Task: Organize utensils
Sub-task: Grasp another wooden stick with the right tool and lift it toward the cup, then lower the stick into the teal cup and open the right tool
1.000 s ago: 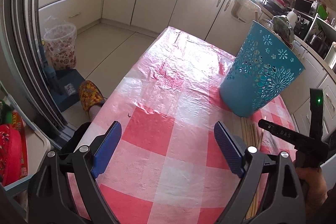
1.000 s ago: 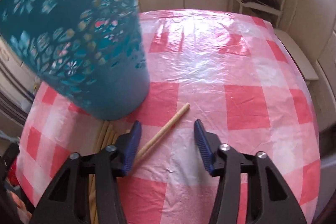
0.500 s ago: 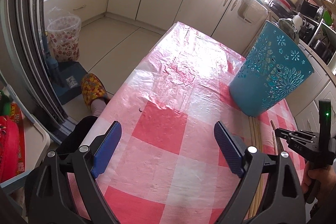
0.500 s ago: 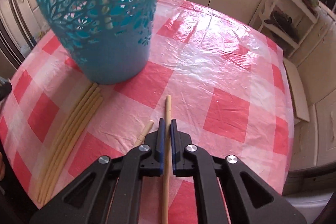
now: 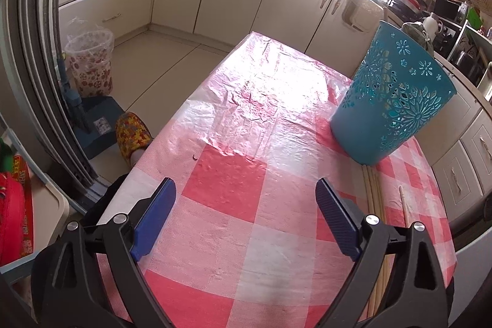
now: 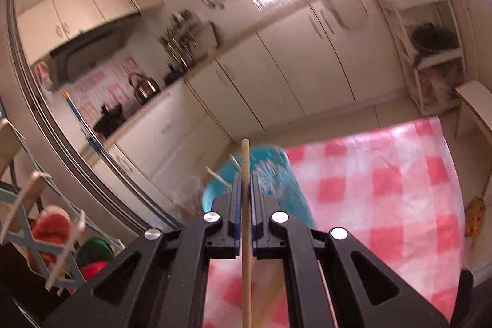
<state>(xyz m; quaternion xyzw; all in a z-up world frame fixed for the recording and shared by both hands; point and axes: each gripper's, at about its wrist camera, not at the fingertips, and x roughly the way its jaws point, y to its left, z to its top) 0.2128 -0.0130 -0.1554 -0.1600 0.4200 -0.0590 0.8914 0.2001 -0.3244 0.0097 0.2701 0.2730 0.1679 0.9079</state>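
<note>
Chopstick point(image 6: 246, 251) transfer is judged to be the step in hand: one wooden stick is clamped between the closed blue pads of the right hand-held gripper point(image 6: 245, 189), raised above the worktop point(image 6: 399, 192) with its tip directed towards the teal perforated bin point(image 6: 276, 171). For a sound placement, the stick should be tilted tip-down over the bin's open mouth before the pads are released, so that it is not caught on the rim. The left hand-held gripper point(image 5: 246, 205) is held with its jaws wide apart and nothing between them, low over the checked cloth. One bin is counted. Two stick ends appear to be already inside it, though motion blur prevents certainty. Roughly four sticks point(image 5: 373, 189) lie bundled at the bin's base, and one more point(image 5: 405, 206) lies singly beside them.
</note>
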